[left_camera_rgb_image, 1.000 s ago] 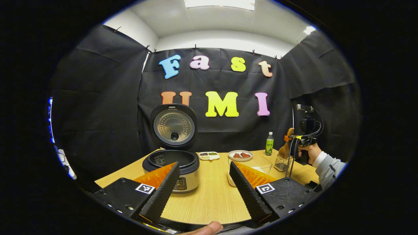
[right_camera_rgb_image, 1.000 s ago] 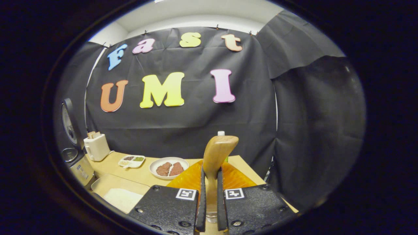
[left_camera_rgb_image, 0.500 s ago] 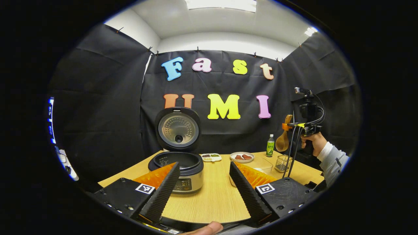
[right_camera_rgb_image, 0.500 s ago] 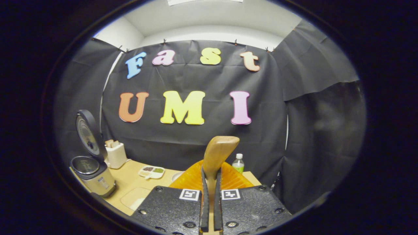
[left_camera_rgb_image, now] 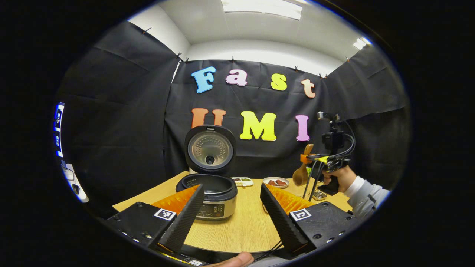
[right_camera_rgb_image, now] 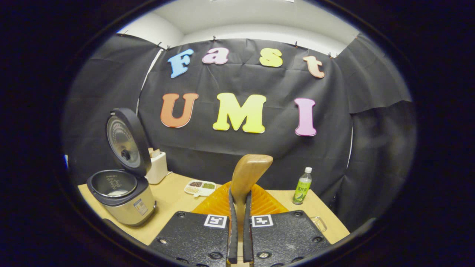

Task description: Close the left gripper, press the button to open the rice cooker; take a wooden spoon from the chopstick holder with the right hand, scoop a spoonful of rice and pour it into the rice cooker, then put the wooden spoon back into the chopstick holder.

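Right tool (right_camera_rgb_image: pixel 239 237) has its two fingers pressed close together on the handle of the wooden spoon (right_camera_rgb_image: pixel 248 176), whose top end rises upright between them in the right gripper view. In the left gripper view that same right tool (left_camera_rgb_image: pixel 313 160) hangs in the air over the far right part of the surface (left_camera_rgb_image: pixel 237 230), held by a hand (left_camera_rgb_image: pixel 338 177) in a light sleeve (left_camera_rgb_image: pixel 365 196), with the spoon's bowl hanging below it, clear of the wire chopstick holder (left_camera_rgb_image: pixel 319 193) that stands on the surface just below and beside the hand.

Left tool (left_camera_rgb_image: pixel 230 218) stands wide open with nothing between its fingers, low over the near edge of the surface; a fingertip (left_camera_rgb_image: pixel 237 259) shows at the bottom of that view.

Toward the left side of the surface stands the rice cooker (left_camera_rgb_image: pixel 213 196), its lid (left_camera_rgb_image: pixel 210 149) swung fully up and its inner pot open to view. In the right gripper view the cooker (right_camera_rgb_image: pixel 122 196) sits at the left, with a white toaster (right_camera_rgb_image: pixel 157 167) behind it near the wall.

Farther back on the surface lie a small divided dish (left_camera_rgb_image: pixel 243 181) and a plate (left_camera_rgb_image: pixel 276 181) with brownish pieces of food. A green bottle (right_camera_rgb_image: pixel 302 185) stands upright at the far right of the surface. A clear container's corner (right_camera_rgb_image: pixel 318 222) shows just beside the right tool; its contents cannot be made out.
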